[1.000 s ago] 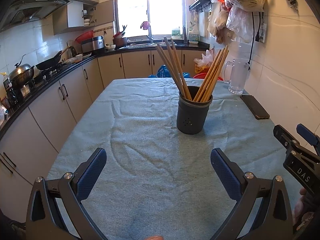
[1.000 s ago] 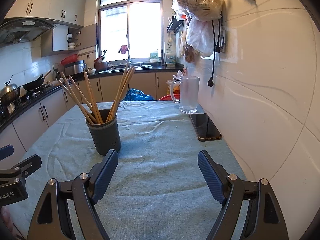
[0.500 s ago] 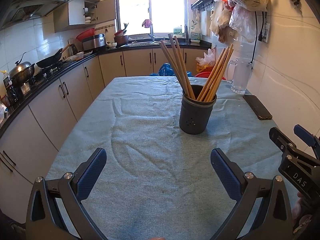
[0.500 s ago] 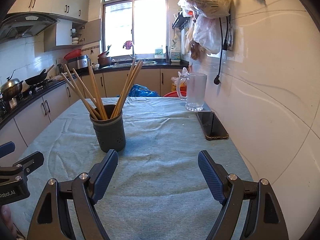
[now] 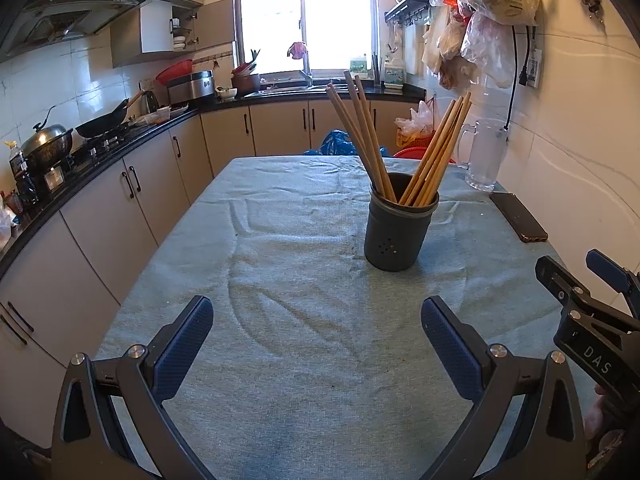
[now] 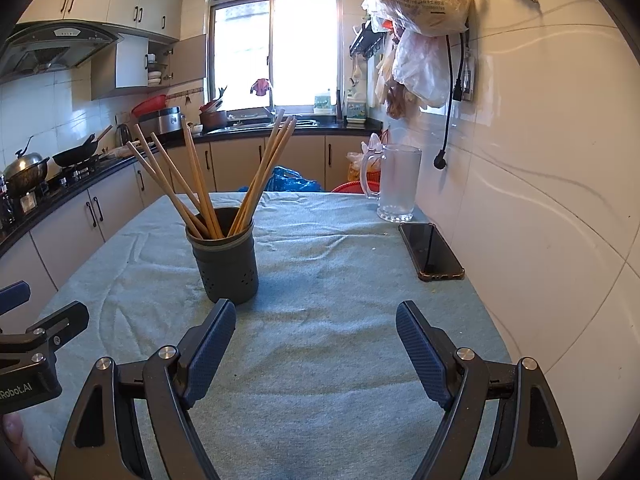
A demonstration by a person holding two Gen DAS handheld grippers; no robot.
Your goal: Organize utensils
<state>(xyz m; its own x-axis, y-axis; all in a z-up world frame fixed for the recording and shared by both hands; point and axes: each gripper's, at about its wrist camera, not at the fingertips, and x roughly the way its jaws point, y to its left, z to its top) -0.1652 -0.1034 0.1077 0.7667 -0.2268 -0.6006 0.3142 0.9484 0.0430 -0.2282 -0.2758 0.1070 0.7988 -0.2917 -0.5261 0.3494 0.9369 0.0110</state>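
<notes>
A dark grey utensil holder (image 5: 398, 226) (image 6: 225, 257) stands upright on the table's blue-green cloth (image 5: 304, 292) (image 6: 328, 280). Several wooden chopsticks (image 5: 432, 152) (image 6: 200, 184) lean out of it in two bunches. My left gripper (image 5: 316, 320) hovers over the cloth short of the holder, open and empty. My right gripper (image 6: 316, 322) is open and empty too, with the holder just beyond its left fingertip. Each gripper shows at the edge of the other's view.
A black phone (image 5: 518, 216) (image 6: 431, 250) lies on the cloth near the right wall, with a glass mug (image 5: 486, 156) (image 6: 396, 182) behind it. Plastic bags (image 6: 420, 20) hang on that wall. A kitchen counter with pans (image 5: 100, 126) runs along the left.
The holder sits a little nearer the right gripper's left finger in the right wrist view than a second ago. Both grippers stay open and empty.
</notes>
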